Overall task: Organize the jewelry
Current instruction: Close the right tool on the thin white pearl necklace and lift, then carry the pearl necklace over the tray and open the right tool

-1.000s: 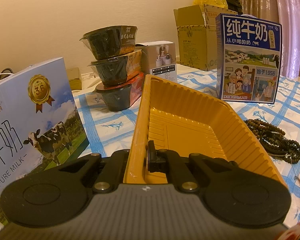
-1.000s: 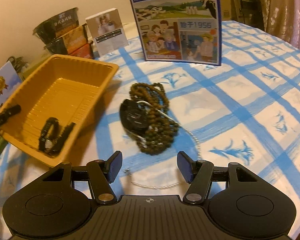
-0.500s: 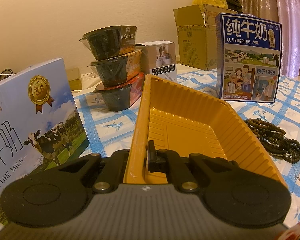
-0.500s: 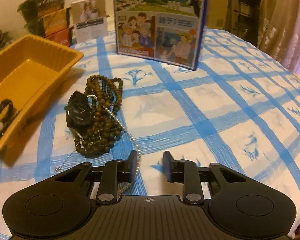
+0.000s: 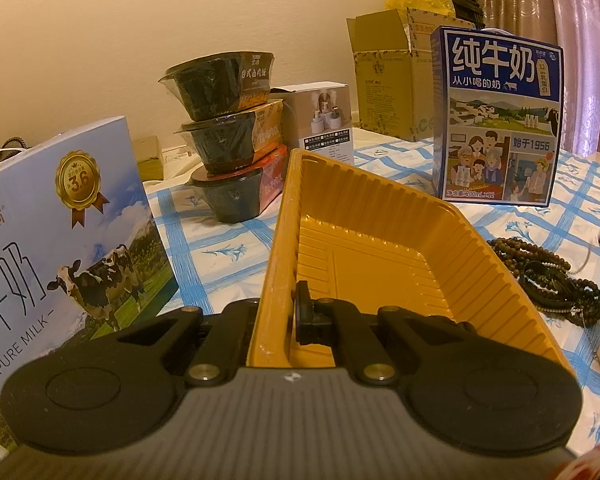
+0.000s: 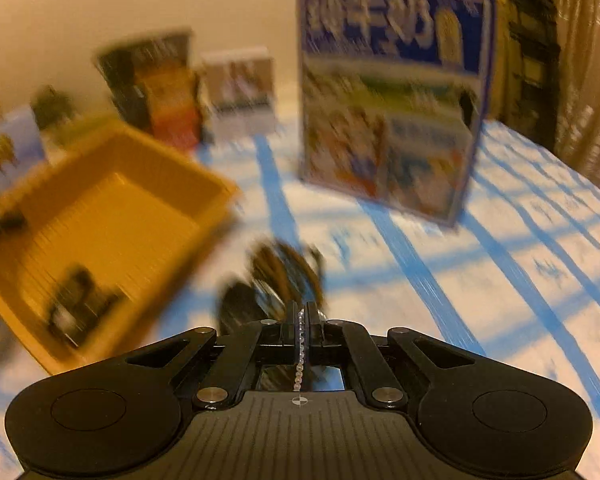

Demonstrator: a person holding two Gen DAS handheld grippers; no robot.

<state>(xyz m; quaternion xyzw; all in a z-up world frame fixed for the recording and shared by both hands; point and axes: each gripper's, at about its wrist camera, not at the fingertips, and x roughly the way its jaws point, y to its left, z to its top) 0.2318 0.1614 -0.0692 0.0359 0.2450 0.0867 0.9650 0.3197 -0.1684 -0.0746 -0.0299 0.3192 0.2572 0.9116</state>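
Note:
My left gripper (image 5: 278, 320) is shut on the near rim of the yellow tray (image 5: 364, 248) and holds it on the table. A pile of brown bead strands with a black watch (image 5: 548, 280) lies right of the tray. In the blurred right wrist view my right gripper (image 6: 303, 320) is shut on a thin silver bead chain (image 6: 299, 356), lifted above the bead pile (image 6: 284, 276). The tray (image 6: 100, 208) is to the left there, with a black bracelet (image 6: 76, 304) inside.
A blue milk carton (image 5: 496, 120) stands behind the beads. A stack of black bowls (image 5: 228, 136), a small white box (image 5: 324, 120) and a cardboard box (image 5: 392, 80) stand at the back. A light blue milk box (image 5: 60, 240) is at the left.
My right gripper closed on the silver chain and lifted it, swinging toward the tray; the view is now blurred. My left gripper stayed still on the tray rim.

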